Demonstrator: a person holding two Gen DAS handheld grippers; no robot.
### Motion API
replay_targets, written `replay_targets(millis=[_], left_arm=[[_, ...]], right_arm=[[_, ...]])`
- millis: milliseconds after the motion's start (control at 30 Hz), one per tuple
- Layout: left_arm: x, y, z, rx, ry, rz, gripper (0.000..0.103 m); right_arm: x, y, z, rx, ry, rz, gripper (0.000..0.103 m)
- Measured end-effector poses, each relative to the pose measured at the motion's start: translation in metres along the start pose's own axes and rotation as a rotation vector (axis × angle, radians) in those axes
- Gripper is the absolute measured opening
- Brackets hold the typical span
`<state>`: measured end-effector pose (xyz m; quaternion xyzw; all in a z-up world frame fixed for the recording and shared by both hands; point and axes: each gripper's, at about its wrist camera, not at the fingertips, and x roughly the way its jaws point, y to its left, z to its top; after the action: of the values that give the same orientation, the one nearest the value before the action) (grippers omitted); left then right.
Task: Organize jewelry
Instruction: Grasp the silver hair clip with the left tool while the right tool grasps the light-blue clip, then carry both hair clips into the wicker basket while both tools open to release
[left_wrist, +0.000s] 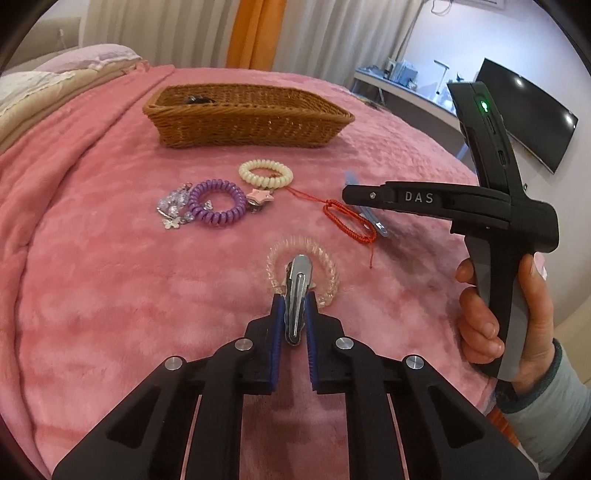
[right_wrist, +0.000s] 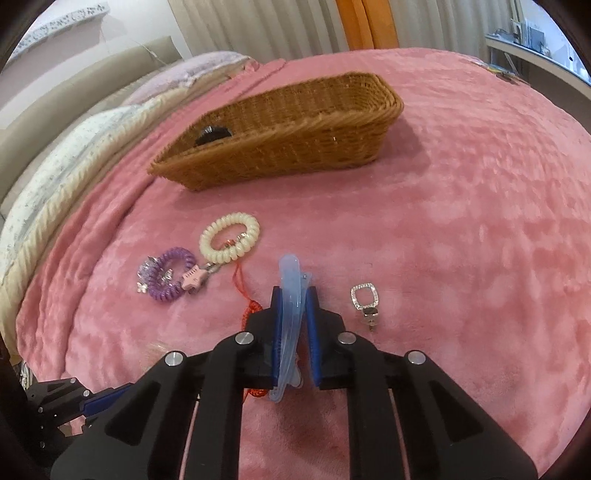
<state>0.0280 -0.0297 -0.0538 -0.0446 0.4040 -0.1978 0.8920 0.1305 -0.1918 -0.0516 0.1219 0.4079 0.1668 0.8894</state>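
My left gripper (left_wrist: 294, 301) is shut on a silver metal hair clip (left_wrist: 296, 295), over a clear pink spiral hair tie (left_wrist: 330, 263) on the pink blanket. My right gripper (right_wrist: 293, 295) is shut on a translucent blue hair clip (right_wrist: 290, 295); it also shows in the left wrist view (left_wrist: 375, 221). A wicker basket (left_wrist: 243, 123) (right_wrist: 295, 147) stands at the back with a dark item (right_wrist: 213, 134) inside. A cream spiral tie (right_wrist: 229, 236), purple spiral tie (left_wrist: 218, 203), pink star clip (left_wrist: 260, 195), crystal butterfly charm (left_wrist: 173, 208), red cord bracelet (left_wrist: 347, 219) and a rhinestone earring (right_wrist: 364, 301) lie loose.
The pink blanket (right_wrist: 461, 221) covers a bed. Pillows (right_wrist: 74, 162) lie along the left. A desk and a dark monitor (left_wrist: 532, 114) stand to the right. The right hand (left_wrist: 495, 321) holds its gripper handle at the bed's right edge.
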Motion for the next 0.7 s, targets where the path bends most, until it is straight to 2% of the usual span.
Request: replay_targets(millis=[67, 100, 200, 400, 567, 633, 667, 700], left_arm=[[-0.007, 0.002, -0.001, -0.013, -0.024, -0.007, 0.009], [-0.013, 0.004, -0.001, -0.022, -0.043, -0.016, 0.001], [-0.022, 0.011, 0.000, -0.052, -0.062, -0.006, 0.001], [-0.020, 0.029, -0.002, -0.100, -0.045, 0.028, 0.001], [-0.026, 0.045, -0.007, -0.164, -0.075, 0.048, 0.002], [-0.023, 0.047, -0.010, -0.161, -0.068, 0.061, 0.005], [-0.022, 0.046, -0.011, -0.155, -0.058, 0.065, 0.010], [-0.020, 0.045, -0.014, -0.147, -0.045, 0.057, 0.025]], right_arm=[[-0.006, -0.004, -0.001, 0.010, -0.027, 0.014, 0.011], [-0.008, -0.005, -0.001, 0.015, -0.034, 0.017, 0.011], [-0.007, -0.006, -0.001, 0.023, -0.036, 0.019, 0.011], [-0.004, -0.002, -0.003, -0.002, -0.023, 0.014, 0.011], [0.000, -0.002, -0.004, -0.002, -0.010, 0.013, 0.011], [0.001, -0.001, -0.004, -0.006, -0.008, 0.012, 0.011], [0.001, -0.001, -0.005, -0.008, -0.007, 0.012, 0.011], [0.001, -0.001, -0.005, -0.008, -0.005, 0.012, 0.011]])
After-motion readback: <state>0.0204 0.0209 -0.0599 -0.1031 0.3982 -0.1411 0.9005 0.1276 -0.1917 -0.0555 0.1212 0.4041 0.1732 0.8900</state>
